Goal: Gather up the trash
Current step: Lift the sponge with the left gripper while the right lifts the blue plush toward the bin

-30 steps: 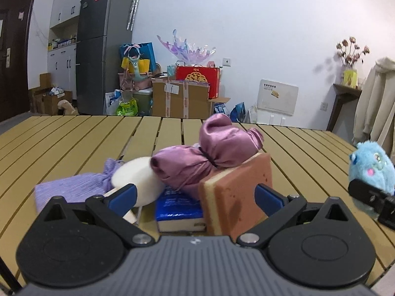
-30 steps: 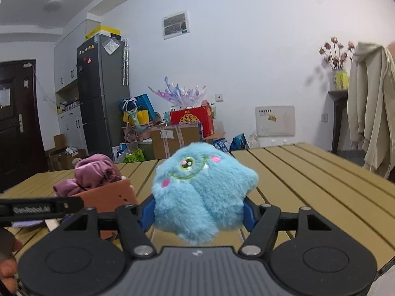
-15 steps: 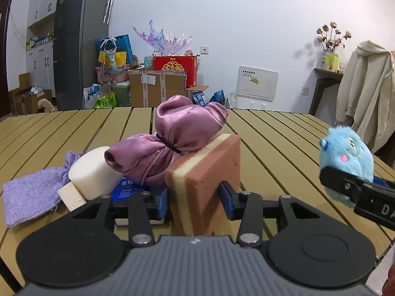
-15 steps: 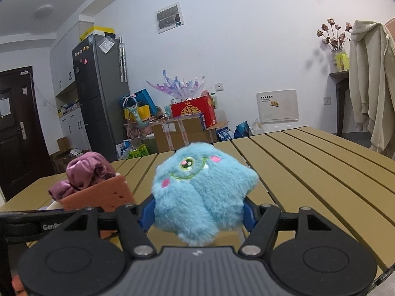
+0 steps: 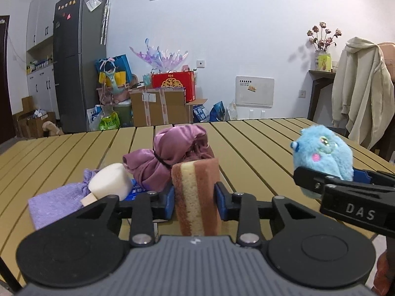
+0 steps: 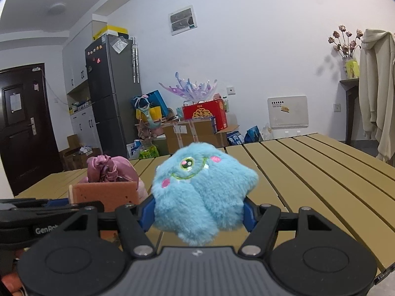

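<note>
Bright, even light; fisheye-warped edges

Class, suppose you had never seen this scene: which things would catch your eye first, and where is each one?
The fluffy blue monster toy stands out first, clamped in the right gripper above the slatted wooden table. Next comes the pink and yellow sponge, held upright in the left gripper. Just behind it, a shiny mauve satin bundle sits on the table.

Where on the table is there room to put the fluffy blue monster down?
Bare slats lie right of the sponge and beyond the blue monster, toward the table's far edge. It is crowded on the left, around the pink bundle, purple pouch and white block.
</note>
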Available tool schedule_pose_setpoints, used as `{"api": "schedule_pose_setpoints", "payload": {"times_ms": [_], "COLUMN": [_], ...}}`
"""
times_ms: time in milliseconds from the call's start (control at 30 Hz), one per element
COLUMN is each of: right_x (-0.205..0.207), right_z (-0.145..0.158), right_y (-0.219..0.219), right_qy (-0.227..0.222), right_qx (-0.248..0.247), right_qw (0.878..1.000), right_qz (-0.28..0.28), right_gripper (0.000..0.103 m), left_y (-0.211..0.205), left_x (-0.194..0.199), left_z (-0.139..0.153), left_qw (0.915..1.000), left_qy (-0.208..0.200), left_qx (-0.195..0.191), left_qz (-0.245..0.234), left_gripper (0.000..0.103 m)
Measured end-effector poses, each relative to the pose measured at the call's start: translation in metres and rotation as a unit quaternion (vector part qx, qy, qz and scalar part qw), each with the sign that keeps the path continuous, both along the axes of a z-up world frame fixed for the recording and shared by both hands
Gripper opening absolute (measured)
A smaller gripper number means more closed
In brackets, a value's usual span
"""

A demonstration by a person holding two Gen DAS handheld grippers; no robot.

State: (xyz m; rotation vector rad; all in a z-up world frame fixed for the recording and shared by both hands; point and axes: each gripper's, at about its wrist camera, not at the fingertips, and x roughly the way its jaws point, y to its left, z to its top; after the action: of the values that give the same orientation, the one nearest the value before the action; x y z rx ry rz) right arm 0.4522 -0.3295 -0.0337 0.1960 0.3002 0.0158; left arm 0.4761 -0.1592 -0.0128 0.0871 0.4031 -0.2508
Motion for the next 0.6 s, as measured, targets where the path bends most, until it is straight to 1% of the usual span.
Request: {"api": "schedule_pose_setpoints", "payload": {"times_ms": [133,267,500,600], "right_x": [-0.008,-0.016,-0.02,-0.018], "right_z": [0.003,0.005,0.004,0.002], "right_y": [0.002,0.002,0.0,-0.003], "right_qy": [-0.002,-0.005,-0.002,0.006], "right_qx": [-0.008,-0.012,-0.015,-0.018], "right_qw": [1.0,1.0,1.0,1.0], "right_qz": [0.006,0.01,0.012,0.013], "right_gripper": [0.066,0.066,0.066,0.066], "left_y": [-0.001,0.002,0.0,-0.002], "left_x": [-0.016,-0.025,-0.016,-0.011], "left_z": [0.0,-0.003,-0.02,-0.023], "left_qw": [0.9998,0.9996,0.999,0.999], "left_qy": [-0.004,0.009,0.029,0.029], "left_qx": [0.019,0.025,0.033,0.033], "left_qz": [-0.003,-0.013,-0.007,0.0], "left_gripper": [0.033,0.034,0.035,0.041]}}
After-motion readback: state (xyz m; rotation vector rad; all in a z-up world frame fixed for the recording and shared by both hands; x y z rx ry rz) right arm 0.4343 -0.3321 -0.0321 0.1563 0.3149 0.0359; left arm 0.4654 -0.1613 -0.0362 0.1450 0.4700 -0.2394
